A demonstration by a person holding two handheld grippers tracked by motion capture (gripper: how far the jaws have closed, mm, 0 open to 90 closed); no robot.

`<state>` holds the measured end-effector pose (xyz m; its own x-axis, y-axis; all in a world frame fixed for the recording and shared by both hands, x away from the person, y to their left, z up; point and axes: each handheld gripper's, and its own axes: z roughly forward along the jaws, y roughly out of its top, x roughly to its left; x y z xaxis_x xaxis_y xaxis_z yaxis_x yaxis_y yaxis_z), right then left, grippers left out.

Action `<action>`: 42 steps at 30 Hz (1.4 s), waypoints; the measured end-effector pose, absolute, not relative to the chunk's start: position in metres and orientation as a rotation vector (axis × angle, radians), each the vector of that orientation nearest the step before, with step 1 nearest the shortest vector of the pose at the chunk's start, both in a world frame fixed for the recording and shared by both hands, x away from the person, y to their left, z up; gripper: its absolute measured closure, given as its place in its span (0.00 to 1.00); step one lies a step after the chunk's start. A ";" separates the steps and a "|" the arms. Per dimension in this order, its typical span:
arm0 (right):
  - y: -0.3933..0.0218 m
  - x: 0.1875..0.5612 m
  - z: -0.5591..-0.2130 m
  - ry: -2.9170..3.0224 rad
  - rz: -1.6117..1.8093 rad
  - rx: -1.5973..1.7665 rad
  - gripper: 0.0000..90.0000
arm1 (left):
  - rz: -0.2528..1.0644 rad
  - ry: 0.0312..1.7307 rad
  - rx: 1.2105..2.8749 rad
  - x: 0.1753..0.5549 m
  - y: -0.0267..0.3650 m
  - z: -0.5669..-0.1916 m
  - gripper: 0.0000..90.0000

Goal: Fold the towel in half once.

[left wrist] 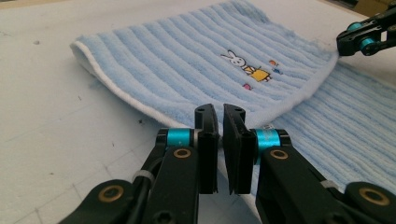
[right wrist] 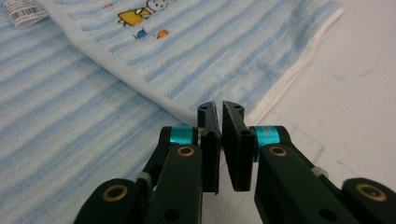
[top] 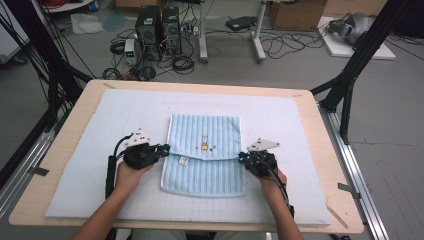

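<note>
Under both grippers we see a pale blue mat (top: 90, 165) marked with a faint grid, laid on a light wooden table (top: 330, 165). Beyond the table lies a grey floor with two black computer towers (top: 159, 27), loose cables, cardboard boxes and black frame legs at either side.

Between the two grippers lies the towel (top: 205, 155), pale blue with ribbed stripes and a white hem. Its long axis runs away from us, from the near edge of the mat toward the far one, and the stripes run the same way. The far part is folded back over the near part, so the folded flap's hem crosses from one gripper to the other. On the flap, a small printed rabbit (left wrist: 245, 67) sits about midway between the tools, and a white label (right wrist: 23, 11) peeks out at the hem.

The left gripper (top: 162, 149) meets the flap's left corner; its jaws are drawn nearly together, and in its own view the hem runs in at the tips (left wrist: 225, 112), though we cannot tell whether cloth is pinched. The right gripper (top: 242, 158) sits at the flap's right corner, jaws likewise almost closed with the hem's corner at their tips (right wrist: 219, 108); a grip there is equally uncertain.

Nothing else lies on the mat near either tool.
</note>
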<state>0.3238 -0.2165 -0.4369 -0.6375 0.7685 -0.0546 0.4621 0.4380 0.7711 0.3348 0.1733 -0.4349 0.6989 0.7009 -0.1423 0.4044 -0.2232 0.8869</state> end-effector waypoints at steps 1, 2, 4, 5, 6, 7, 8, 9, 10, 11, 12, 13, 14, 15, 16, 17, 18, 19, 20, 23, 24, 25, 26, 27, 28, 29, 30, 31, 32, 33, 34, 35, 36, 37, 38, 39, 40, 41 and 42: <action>-0.217 0.323 -0.435 2.283 1.071 1.044 0.95 | 0.353 0.881 1.841 0.335 0.174 -0.435 0.91; -0.218 0.322 -0.433 2.272 1.093 1.044 0.96 | 0.362 0.909 1.819 0.336 0.174 -0.435 0.83; -0.218 0.321 -0.430 2.261 1.123 1.047 0.96 | 0.362 0.924 1.797 0.337 0.176 -0.435 0.61; -0.218 0.321 -0.430 2.254 1.131 1.048 0.96 | 0.363 0.911 1.799 0.337 0.176 -0.434 0.60; -0.218 0.321 -0.429 2.255 1.139 1.054 0.96 | 0.364 0.896 1.797 0.336 0.175 -0.433 0.59; -0.218 0.321 -0.430 2.257 1.137 1.057 0.96 | 0.363 0.865 1.808 0.335 0.175 -0.433 0.59; -0.218 0.322 -0.430 2.257 1.140 1.061 0.96 | 0.357 0.835 1.826 0.335 0.173 -0.432 0.59; -0.219 0.322 -0.430 2.261 1.143 1.059 0.96 | 0.350 0.812 1.856 0.335 0.171 -0.433 0.59; -0.219 0.322 -0.430 2.261 1.145 1.067 0.96 | 0.348 0.789 1.886 0.335 0.169 -0.434 0.59; -0.219 0.323 -0.430 2.262 1.147 1.066 0.96 | 0.347 0.778 1.915 0.335 0.165 -0.437 0.59; -0.219 0.323 -0.431 2.262 1.150 1.068 0.96 | 0.353 0.771 1.944 0.336 0.161 -0.440 0.58; -0.219 0.322 -0.431 2.265 1.147 1.076 0.96 | 0.359 0.763 1.974 0.337 0.157 -0.442 0.58; -0.219 0.322 -0.431 2.266 1.148 1.077 0.96 | 0.370 0.755 1.997 0.337 0.154 -0.444 0.58; -0.219 0.322 -0.431 2.267 1.148 1.079 0.96 | 0.385 0.749 2.026 0.337 0.151 -0.446 0.58; -0.219 0.322 -0.430 2.267 1.150 1.079 0.96 | 0.402 0.754 2.050 0.338 0.148 -0.448 0.61; -0.219 0.322 -0.430 2.266 1.153 1.079 0.95 | 0.412 0.757 2.075 0.339 0.146 -0.449 0.65; -0.220 0.322 -0.430 2.265 1.154 1.081 0.95 | 0.421 0.771 2.081 0.339 0.145 -0.450 0.69; -0.220 0.322 -0.430 2.266 1.157 1.082 0.95 | 0.434 0.773 2.085 0.339 0.145 -0.449 0.76; -0.220 0.322 -0.431 2.267 1.156 1.085 0.95 | 0.455 0.773 2.085 0.338 0.145 -0.448 0.85; -0.219 0.323 -0.431 2.269 1.156 1.082 0.95 | 0.466 0.777 2.048 0.337 0.150 -0.444 0.95; -0.219 0.323 -0.431 2.268 1.156 1.083 0.95 | 0.461 0.779 2.033 0.337 0.151 -0.443 0.96; -0.219 0.323 -0.431 2.268 1.155 1.082 0.95 | 0.453 0.777 2.021 0.337 0.153 -0.441 0.96; -0.219 0.323 -0.431 2.265 1.159 1.084 0.95 | 0.443 0.780 2.006 0.337 0.154 -0.439 0.96; -0.219 0.323 -0.430 2.260 1.166 1.086 0.95 | 0.426 0.781 1.986 0.337 0.156 -0.438 0.96; -0.220 0.322 -0.430 2.251 1.176 1.089 0.95 | 0.412 0.779 1.972 0.337 0.157 -0.437 0.96; -0.221 0.322 -0.429 2.249 1.184 1.095 0.95 | 0.404 0.780 1.967 0.336 0.158 -0.436 0.96; -0.222 0.322 -0.428 2.246 1.197 1.093 0.95 | 0.390 0.780 1.961 0.335 0.159 -0.435 0.96; -0.222 0.321 -0.427 2.242 1.207 1.105 0.95 | 0.372 0.779 1.955 0.334 0.160 -0.434 0.96; -0.223 0.320 -0.426 2.240 1.216 1.105 0.95 | 0.372 0.775 1.954 0.332 0.161 -0.433 0.96; -0.224 0.318 -0.425 2.240 1.224 1.104 0.95 | 0.364 0.774 1.944 0.330 0.161 -0.432 0.96; -0.224 0.316 -0.423 2.241 1.226 1.098 0.95 | 0.354 0.768 1.943 0.328 0.162 -0.432 0.96; -0.225 0.314 -0.422 2.242 1.230 1.094 0.95 | 0.346 0.768 1.947 0.326 0.163 -0.431 0.96; -0.225 0.311 -0.420 2.242 1.237 1.089 0.95 | 0.348 0.765 1.944 0.324 0.164 -0.431 0.96; -0.226 0.309 -0.419 2.241 1.241 1.084 0.95 | 0.334 0.764 1.934 0.320 0.165 -0.430 0.96; -0.227 0.305 -0.417 2.240 1.251 1.075 0.95 | 0.330 0.762 1.928 0.317 0.166 -0.429 0.96; -0.227 0.303 -0.416 2.237 1.256 1.072 0.95 | 0.326 0.757 1.924 0.314 0.166 -0.428 0.96; -0.228 0.300 -0.415 2.240 1.262 1.070 0.95 | 0.322 0.751 1.920 0.311 0.165 -0.427 0.96; -0.229 0.297 -0.415 2.244 1.260 1.068 0.95 | 0.321 0.741 1.923 0.308 0.165 -0.427 0.96; -0.229 0.295 -0.415 2.244 1.261 1.070 0.95 | 0.320 0.736 1.922 0.304 0.165 -0.426 0.96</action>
<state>0.2945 -0.2291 -0.4146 -0.6526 0.7555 0.0575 0.4417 0.3177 0.8390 0.3042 0.1646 -0.4260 0.7789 0.6196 -0.0966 0.3519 -0.3043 0.8852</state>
